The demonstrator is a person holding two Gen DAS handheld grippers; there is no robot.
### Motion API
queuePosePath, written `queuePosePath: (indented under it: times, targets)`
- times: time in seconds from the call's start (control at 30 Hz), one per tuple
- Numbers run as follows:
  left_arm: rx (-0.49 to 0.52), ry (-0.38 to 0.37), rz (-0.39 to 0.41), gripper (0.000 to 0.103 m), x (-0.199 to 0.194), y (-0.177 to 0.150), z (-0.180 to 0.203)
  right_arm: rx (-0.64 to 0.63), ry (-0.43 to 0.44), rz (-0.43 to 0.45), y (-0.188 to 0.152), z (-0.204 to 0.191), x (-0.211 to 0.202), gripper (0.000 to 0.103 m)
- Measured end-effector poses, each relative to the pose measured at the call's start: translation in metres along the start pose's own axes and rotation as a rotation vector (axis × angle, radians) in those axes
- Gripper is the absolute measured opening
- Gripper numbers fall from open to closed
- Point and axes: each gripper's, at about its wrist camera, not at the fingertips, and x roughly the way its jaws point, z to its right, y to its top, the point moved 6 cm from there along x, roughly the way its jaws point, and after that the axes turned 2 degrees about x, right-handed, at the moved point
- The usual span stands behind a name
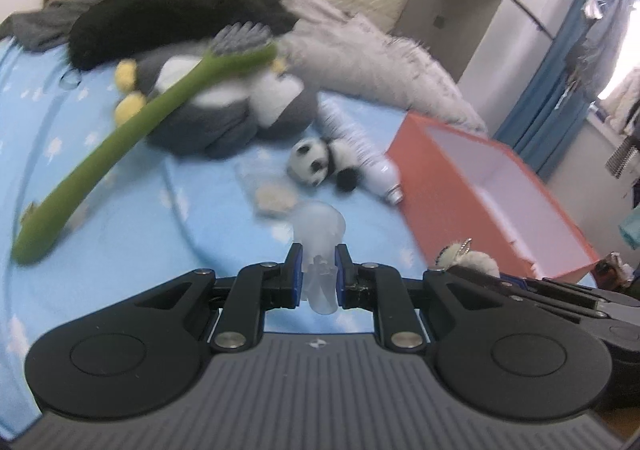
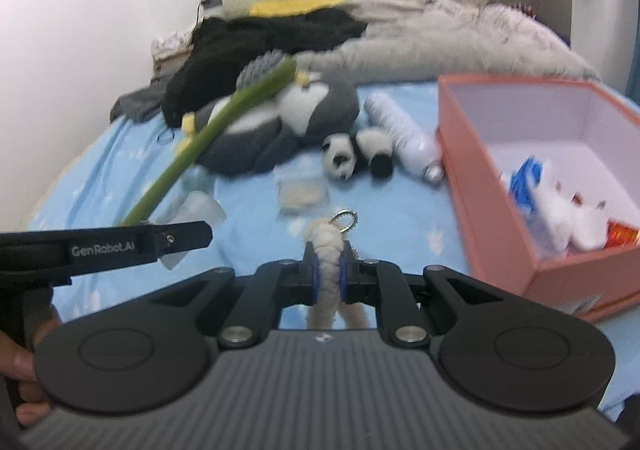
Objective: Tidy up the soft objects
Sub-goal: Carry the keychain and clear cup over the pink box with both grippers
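Bare sheet [image 2: 248,218] lies near; panda [image 2: 340,154], bottle [image 2: 404,130] and penguin [image 2: 288,118] crowd the far side, box [image 2: 480,186] blocks the right.

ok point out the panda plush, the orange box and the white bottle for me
panda plush [image 2: 339,154], right wrist view, on its white face
orange box [image 2: 496,206], right wrist view, on the outer side wall
white bottle [image 1: 356,142], left wrist view, on the ribbed body
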Motion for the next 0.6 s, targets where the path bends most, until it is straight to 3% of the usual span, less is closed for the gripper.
queuePosePath:
  times: [0.33,0.6]
  targets:
    - [0.110,-0.101,0.077,0.019,0.005,0.072,0.066,0.039,-0.050,0.150,0.070,0.034,-0.028,0.013]
    - [0.135,-0.172,0.137,0.019,0.007,0.120,0.113,0.029,-0.106,0.256,0.123,0.066,-0.059,0.013]
